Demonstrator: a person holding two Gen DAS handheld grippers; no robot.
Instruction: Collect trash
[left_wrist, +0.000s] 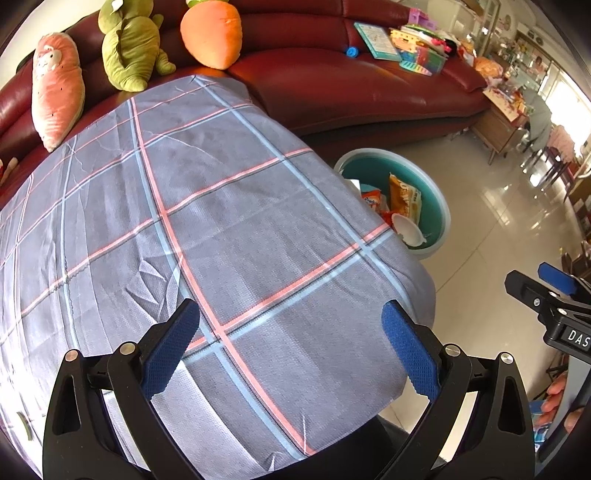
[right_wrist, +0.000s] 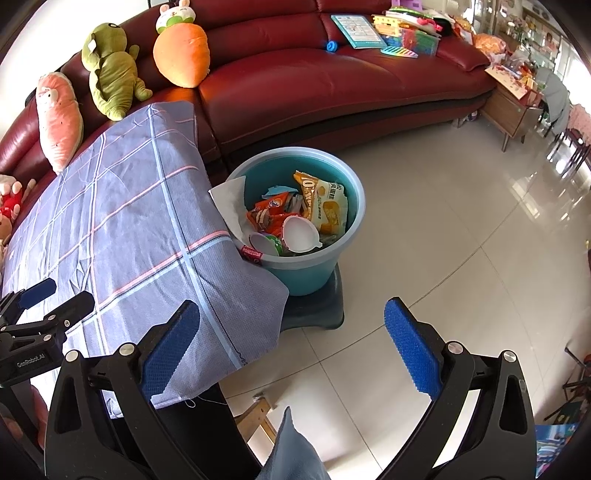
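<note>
— Left wrist view first: what is my left hand-held gripper (left_wrist: 291, 350) doing?

— I have it spread wide, nothing between its blue pads (left_wrist: 168, 354). It hangs over the near end of the counter (left_wrist: 207, 206), which is covered by a grey cloth with pink and pale blue lines.

— And the trash?

— It lies in the teal bucket (left_wrist: 439, 206) at about 1 o'clock from that hand-held gripper, just past the counter's far right edge and partly hidden by it. I can see a yellow snack bag (left_wrist: 404, 197), an orange wrapper (left_wrist: 371, 197) and a white cup (left_wrist: 406, 227) inside.

— What about the right side?

— My right hand-held gripper (right_wrist: 291, 350) is also released and holds nothing. Its left finger is over the hanging corner of the cloth, its right finger over the tiled floor (right_wrist: 461, 229). From there the bucket (right_wrist: 347, 229) is at 12 o'clock, well apart from the fingertips, standing on a dark low stand (right_wrist: 321, 314) right against the counter (right_wrist: 122, 229). The snack bag (right_wrist: 325, 206), the wrapper (right_wrist: 271, 206) and the cup (right_wrist: 299, 232) lie on top of the pile, and a white tissue (right_wrist: 231, 201) drapes over the rim at 9 o'clock.

— Anything behind?

— A red sofa (right_wrist: 332, 85) with plush toys, at 11 o'clock.
</note>
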